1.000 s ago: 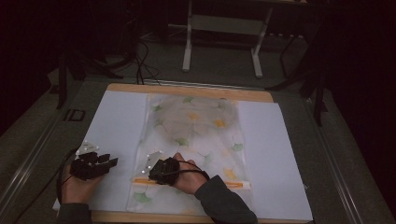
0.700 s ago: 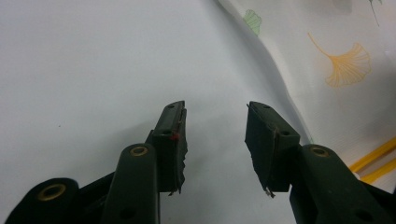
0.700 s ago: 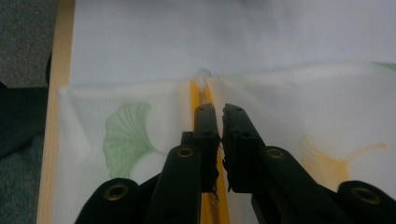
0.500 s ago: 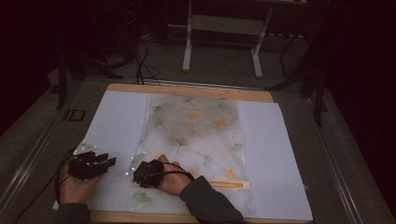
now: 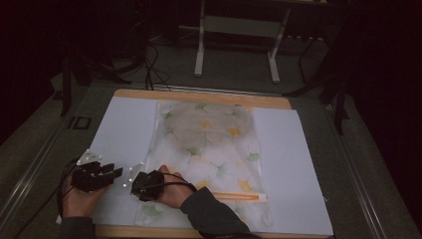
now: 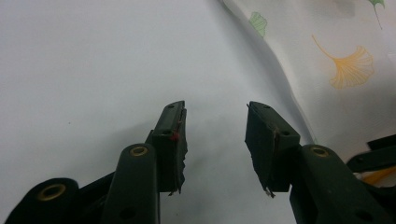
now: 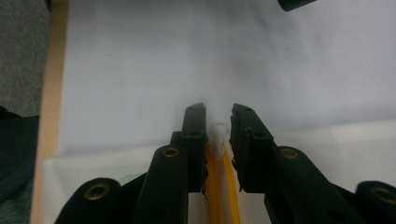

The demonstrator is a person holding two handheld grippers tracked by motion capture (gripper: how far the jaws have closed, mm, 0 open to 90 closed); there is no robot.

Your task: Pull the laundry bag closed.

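Your right gripper [image 7: 218, 122] clenches the bag's [image 5: 209, 144] white zipper slider [image 7: 218, 133], seen in the right gripper view; your left gripper [image 6: 215, 122] gapes empty.

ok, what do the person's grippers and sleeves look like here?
Both grippers, left gripper and right gripper, are black, with brass-coloured rivets, a pale three-cornered plate on top and a thin black cable. The sleeves are dark grey.

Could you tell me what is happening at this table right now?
A person holds a gripper in each hand over a zip bag printed with leaves, lying flat on a white sheet. The right gripper is closed on the white slider of the bag's orange zipper, at the bag's left edge. The left gripper hangs open above the sheet beside the bag.
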